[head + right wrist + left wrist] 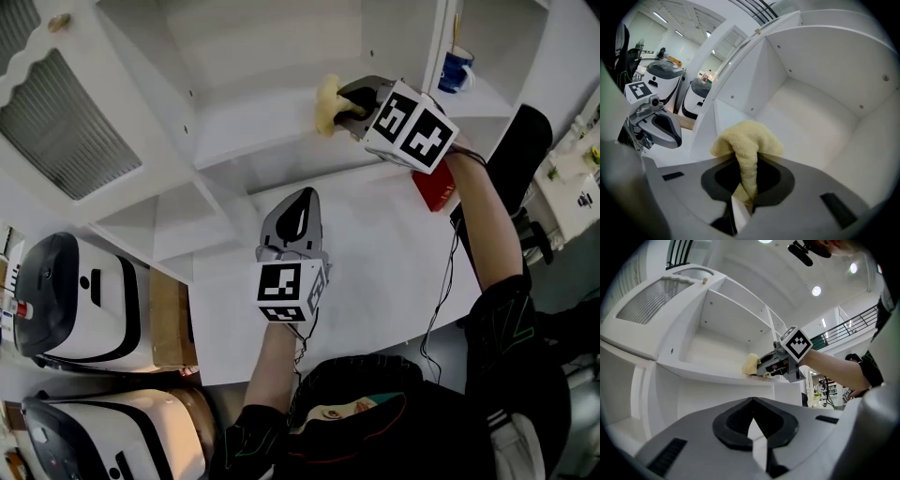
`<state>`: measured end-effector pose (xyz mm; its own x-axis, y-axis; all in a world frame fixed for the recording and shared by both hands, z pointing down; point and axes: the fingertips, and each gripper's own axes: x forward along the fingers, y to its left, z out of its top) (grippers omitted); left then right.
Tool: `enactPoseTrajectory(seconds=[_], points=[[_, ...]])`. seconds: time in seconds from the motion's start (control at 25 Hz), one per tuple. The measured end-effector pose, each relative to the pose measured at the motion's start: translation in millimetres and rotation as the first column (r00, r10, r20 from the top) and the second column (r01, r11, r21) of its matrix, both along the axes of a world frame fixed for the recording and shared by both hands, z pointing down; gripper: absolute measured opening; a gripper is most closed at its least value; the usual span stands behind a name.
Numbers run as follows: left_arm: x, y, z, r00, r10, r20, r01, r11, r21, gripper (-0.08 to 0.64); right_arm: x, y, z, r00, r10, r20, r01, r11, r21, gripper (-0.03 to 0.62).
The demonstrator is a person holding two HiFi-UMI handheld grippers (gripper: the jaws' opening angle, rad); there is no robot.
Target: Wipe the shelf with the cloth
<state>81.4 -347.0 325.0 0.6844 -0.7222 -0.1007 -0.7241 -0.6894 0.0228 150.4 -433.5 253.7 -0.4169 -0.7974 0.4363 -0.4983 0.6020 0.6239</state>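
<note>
Fingers (780,185) of my right gripper (347,106) are clamping the yellow cloth (747,138) | cloth is sitting bunched at the front edge of the shelf (262,117) | left gripper (302,202) is hovering below, jaws together, empty | risk: thin pinched fold could be slipping out under wiping drag

Bystanders: mug, table, machines, chair

A blue mug (456,70) stands at upper right. A red object (434,190) lies on the white table (375,272) at its far right corner. Two white-and-black machines (80,300) sit at left, with a brown cardboard box (169,319) beside the upper one. A black chair (520,150) stands at right.
</note>
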Motion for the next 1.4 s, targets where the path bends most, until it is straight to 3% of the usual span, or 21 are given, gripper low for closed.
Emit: enactPoseTrajectory(seconds=[0.36,0.56,0.72,0.96,1.2,1.4], points=[[-1,9,-6,0.998,0.040,-0.048,-0.040,0.999,0.006,0.000,17,0,-2,0.985,0.163,0.052,-0.164,0.986,0.025,0.052],[17,15,-7,0.997,0.056,-0.054,-0.056,0.998,0.011,0.000,34,5,-5,0.972,0.212,0.104,-0.218,0.975,0.047,0.052],[40,22,-11,0.995,0.061,-0.085,-0.061,0.998,0.004,0.000,62,11,-7,0.952,0.235,0.198,-0.249,0.967,0.049,0.052],[49,30,-28,0.991,0.063,-0.122,-0.060,0.998,0.029,0.000,67,21,-10,0.932,0.248,0.264,-0.279,0.956,0.088,0.055],[49,33,-39,0.985,0.022,-0.174,-0.018,1.000,0.025,0.000,70,45,-14,0.855,0.241,0.460,-0.299,0.953,0.056,0.055],[48,36,-38,0.977,-0.021,-0.210,0.024,1.000,0.013,0.000,86,72,-7,0.797,0.194,0.572,-0.304,0.947,0.101,0.055]])
